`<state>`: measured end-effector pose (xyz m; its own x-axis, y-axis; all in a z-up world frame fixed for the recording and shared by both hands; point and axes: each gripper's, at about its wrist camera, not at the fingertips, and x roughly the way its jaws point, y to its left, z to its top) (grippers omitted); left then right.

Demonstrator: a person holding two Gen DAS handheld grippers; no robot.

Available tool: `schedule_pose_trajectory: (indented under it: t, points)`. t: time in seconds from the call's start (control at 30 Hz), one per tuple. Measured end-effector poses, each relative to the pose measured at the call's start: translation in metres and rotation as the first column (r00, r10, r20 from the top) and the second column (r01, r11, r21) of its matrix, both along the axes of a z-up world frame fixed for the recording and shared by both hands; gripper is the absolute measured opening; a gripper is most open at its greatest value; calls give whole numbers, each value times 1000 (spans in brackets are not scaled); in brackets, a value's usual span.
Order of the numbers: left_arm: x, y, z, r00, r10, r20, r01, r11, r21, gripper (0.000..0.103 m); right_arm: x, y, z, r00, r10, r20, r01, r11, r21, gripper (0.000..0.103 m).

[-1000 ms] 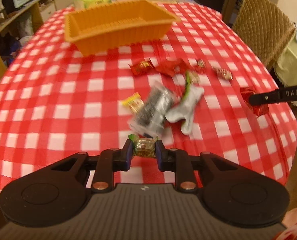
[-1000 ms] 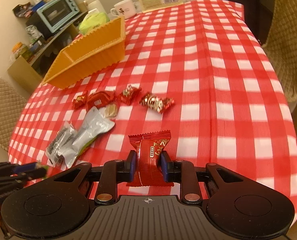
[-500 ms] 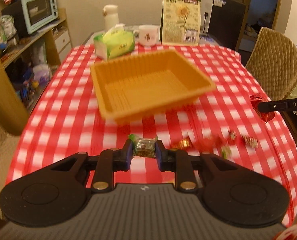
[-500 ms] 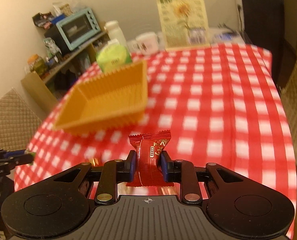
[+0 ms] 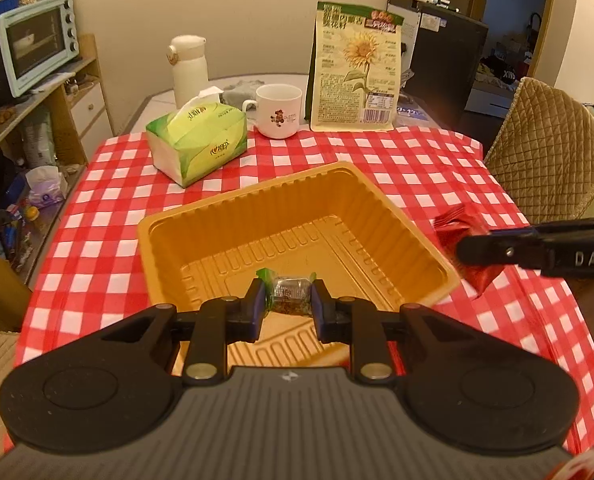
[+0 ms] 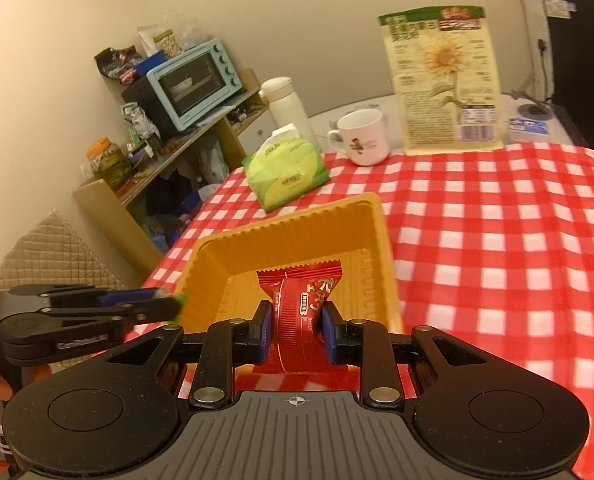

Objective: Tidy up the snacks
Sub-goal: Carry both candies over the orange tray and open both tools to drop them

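Note:
An orange plastic tray [image 5: 217,216] [image 6: 381,248] sits on the red-and-white checked tablecloth [image 5: 97,248], with nothing lying in it. My left gripper [image 5: 290,300] is shut on a small green-wrapped candy [image 5: 291,295] and hangs over the tray's near part. My right gripper [image 6: 297,322] is shut on a red snack packet [image 6: 301,300] above the tray's near edge. In the left wrist view the right gripper [image 5: 463,248] comes in from the right beside the tray with the red packet [image 5: 453,226]. The left gripper [image 6: 169,304] shows at the tray's left side in the right wrist view.
Behind the tray stand a green tissue box [image 5: 197,144], a white mug [image 5: 277,110], a white flask [image 5: 188,66] and a tall sunflower-print bag [image 5: 355,72]. A quilted chair [image 5: 553,152] is at the table's right. Shelves with a toaster oven [image 5: 29,40] line the left wall.
Both grippers rose and moved forward from the loose snacks to the orange tray, each carrying its snack. The pile of snacks has dropped out of view.

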<state>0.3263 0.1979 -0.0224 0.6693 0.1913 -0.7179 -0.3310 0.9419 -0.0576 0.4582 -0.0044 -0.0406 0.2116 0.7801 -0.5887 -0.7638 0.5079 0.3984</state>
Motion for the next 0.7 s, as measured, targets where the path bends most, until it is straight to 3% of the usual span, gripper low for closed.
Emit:
schedule_pose_trajectory:
  t: [0.23, 0.7]
  points:
    - [28, 16, -24, 999, -7, -41, 6, 999, -38, 22, 14, 34, -21, 1000, -7, -24, 6, 999, -38, 26]
    - [52, 25, -47, 997, -15, -76, 10, 997, -71, 24, 29, 51, -40, 997, -39, -73, 35, 997, -62, 26]
